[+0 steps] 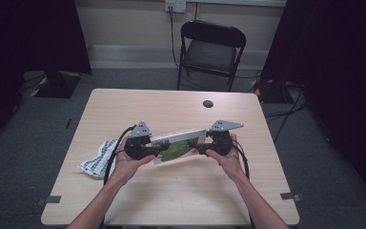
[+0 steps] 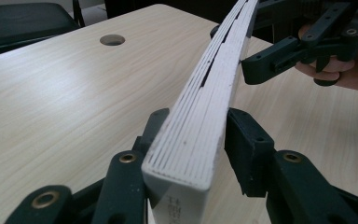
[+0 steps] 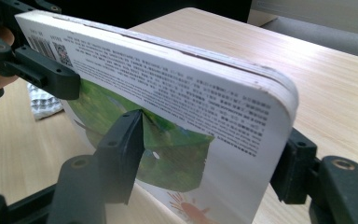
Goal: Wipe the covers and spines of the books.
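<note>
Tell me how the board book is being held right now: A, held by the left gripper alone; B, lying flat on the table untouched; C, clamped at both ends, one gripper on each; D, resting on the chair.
C: the left gripper and the right gripper each clamp one end of the board book, which is lifted off the table.

Thick cardboard book (image 3: 177, 102) with a smooth, glossy printed cover; pale wood-grain table (image 1: 181, 191), slightly shiny; crumpled cloth (image 1: 97, 160), possibly woven.

A black folding chair (image 1: 211, 51) stands on grey carpet (image 1: 33, 143) behind the wooden table (image 1: 171, 102), flanked by dark curtains (image 1: 38, 36).
</note>
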{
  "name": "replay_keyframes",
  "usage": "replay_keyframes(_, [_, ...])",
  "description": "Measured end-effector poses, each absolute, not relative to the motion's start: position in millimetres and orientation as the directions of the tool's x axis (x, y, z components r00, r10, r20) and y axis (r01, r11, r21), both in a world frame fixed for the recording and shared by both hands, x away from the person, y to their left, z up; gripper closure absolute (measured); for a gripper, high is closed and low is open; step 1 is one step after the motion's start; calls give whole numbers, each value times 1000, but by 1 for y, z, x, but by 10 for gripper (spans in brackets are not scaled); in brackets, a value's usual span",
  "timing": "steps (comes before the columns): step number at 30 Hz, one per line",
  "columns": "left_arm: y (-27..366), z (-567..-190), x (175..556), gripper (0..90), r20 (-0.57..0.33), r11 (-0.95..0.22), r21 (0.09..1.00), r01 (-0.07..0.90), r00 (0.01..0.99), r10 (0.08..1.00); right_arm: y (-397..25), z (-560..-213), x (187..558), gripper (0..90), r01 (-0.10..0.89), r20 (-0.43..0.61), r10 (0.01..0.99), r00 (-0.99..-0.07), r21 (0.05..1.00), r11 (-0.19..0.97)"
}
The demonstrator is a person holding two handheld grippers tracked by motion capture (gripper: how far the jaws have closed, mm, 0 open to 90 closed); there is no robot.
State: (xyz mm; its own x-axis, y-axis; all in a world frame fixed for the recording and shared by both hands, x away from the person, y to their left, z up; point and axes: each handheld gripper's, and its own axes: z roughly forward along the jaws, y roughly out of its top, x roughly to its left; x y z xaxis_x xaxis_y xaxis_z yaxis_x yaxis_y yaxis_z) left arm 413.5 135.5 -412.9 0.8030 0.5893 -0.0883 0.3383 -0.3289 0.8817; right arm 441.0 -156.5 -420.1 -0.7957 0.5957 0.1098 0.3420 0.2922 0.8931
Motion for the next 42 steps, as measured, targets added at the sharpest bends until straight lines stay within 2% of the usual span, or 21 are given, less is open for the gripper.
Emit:
replay_keyframes(21, [121,-427,426,575,60,-442,852,282,785,617,-158,-434,456,345,354,86,625,-776,879,318])
replay_keyframes(29, [117,-433,426,559,70,-454,844,284,782,619,-159,-445,458,352,364,79,626,-776,867,341])
replay_keyframes(42, [120,-434,418,510,23,-432,846,314,787,617,-166,-445,448,370,393,118,604,-788,852,347])
